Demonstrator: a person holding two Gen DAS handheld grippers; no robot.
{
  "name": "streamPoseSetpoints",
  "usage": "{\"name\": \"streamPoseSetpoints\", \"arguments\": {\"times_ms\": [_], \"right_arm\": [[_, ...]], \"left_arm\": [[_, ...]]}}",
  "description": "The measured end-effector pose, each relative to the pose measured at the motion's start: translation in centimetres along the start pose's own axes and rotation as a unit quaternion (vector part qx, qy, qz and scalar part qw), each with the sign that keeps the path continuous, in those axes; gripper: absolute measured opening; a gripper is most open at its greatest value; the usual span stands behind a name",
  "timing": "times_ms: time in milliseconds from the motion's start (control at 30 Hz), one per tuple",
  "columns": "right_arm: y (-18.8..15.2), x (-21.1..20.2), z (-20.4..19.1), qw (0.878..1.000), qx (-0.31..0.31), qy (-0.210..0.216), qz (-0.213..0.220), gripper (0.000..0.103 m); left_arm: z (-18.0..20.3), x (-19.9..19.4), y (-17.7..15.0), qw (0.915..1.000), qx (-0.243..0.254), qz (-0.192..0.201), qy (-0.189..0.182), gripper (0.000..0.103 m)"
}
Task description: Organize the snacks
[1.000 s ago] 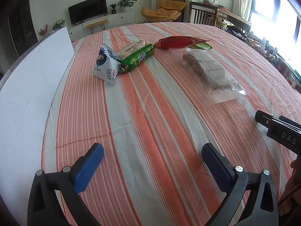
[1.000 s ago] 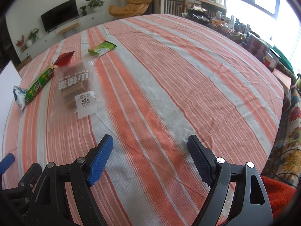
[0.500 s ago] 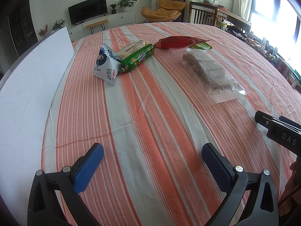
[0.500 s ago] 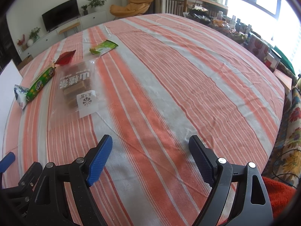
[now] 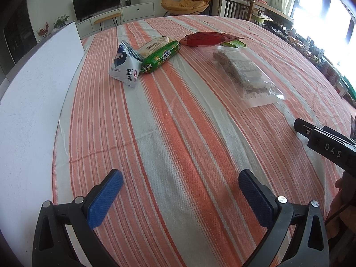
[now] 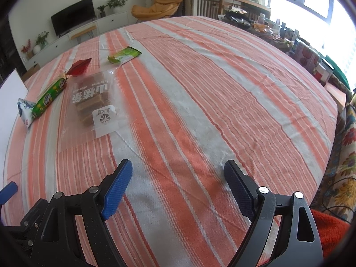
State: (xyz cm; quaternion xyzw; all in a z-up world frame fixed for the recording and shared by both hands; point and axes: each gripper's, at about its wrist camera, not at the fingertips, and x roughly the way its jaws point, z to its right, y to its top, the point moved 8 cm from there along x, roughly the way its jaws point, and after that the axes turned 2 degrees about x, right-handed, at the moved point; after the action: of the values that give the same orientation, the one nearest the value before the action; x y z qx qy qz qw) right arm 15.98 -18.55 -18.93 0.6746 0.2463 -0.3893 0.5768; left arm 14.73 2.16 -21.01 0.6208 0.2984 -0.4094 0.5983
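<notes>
Several snacks lie on the striped tablecloth [image 5: 178,133]. A white-and-blue pouch [image 5: 125,67] leans against a green roll pack [image 5: 160,59], with a cream pack [image 5: 153,44] behind it. Farther right lie a red packet [image 5: 204,39], a small green packet [image 5: 234,43] and a clear bag of brown bars [image 5: 244,75]. In the right wrist view the same clear bag [image 6: 93,104], green roll [image 6: 50,95], red packet [image 6: 79,66] and small green packet [image 6: 124,54] sit far left. My left gripper [image 5: 178,191] is open over bare cloth. My right gripper [image 6: 178,182] is open too, holding nothing.
A white board [image 5: 33,102] runs along the table's left side. The right gripper's black body [image 5: 329,149] shows at the right edge of the left wrist view. Beyond the table stand a TV cabinet [image 5: 124,15], an orange chair [image 5: 189,2] and cluttered shelves [image 6: 307,53].
The right wrist view has shifted slightly forward and left, so the snacks sit a little lower in frame. The left gripper has barely moved. Both stay open.
</notes>
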Motion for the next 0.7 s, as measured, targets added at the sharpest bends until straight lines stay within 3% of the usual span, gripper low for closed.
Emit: {"name": "streamPoseSetpoints", "arguments": {"times_ms": [100,267,333,433,567,700], "right_arm": [[-0.1,0.0,-0.1,1.0,-0.001,0.0,0.0,0.088],[0.0,-0.2,-0.1,1.0,-0.003,0.002,-0.002,0.089],[0.0,-0.2,-0.1,1.0,-0.004,0.003,-0.002,0.089],[0.0,-0.2,-0.1,1.0,-0.004,0.003,-0.002,0.089],[-0.1,-0.3,-0.1,1.0,-0.006,0.005,-0.002,0.089],[-0.1,-0.3,-0.1,1.0,-0.007,0.006,-0.002,0.089]], "left_arm": [[-0.9,-1.8,1.2,0.999,-0.04,0.006,-0.022,0.102],[-3.4,-4.1,6.6,0.9946,-0.095,0.041,-0.004,0.102],[-4.5,-3.5,8.9,0.9927,-0.11,0.047,0.011,0.101],[-6.7,-1.7,11.7,0.9867,-0.147,0.06,0.036,0.085],[-8.8,1.9,13.3,0.9812,-0.178,0.06,0.043,0.084],[-9.4,4.4,13.7,0.983,-0.166,0.067,0.04,0.08]]}}
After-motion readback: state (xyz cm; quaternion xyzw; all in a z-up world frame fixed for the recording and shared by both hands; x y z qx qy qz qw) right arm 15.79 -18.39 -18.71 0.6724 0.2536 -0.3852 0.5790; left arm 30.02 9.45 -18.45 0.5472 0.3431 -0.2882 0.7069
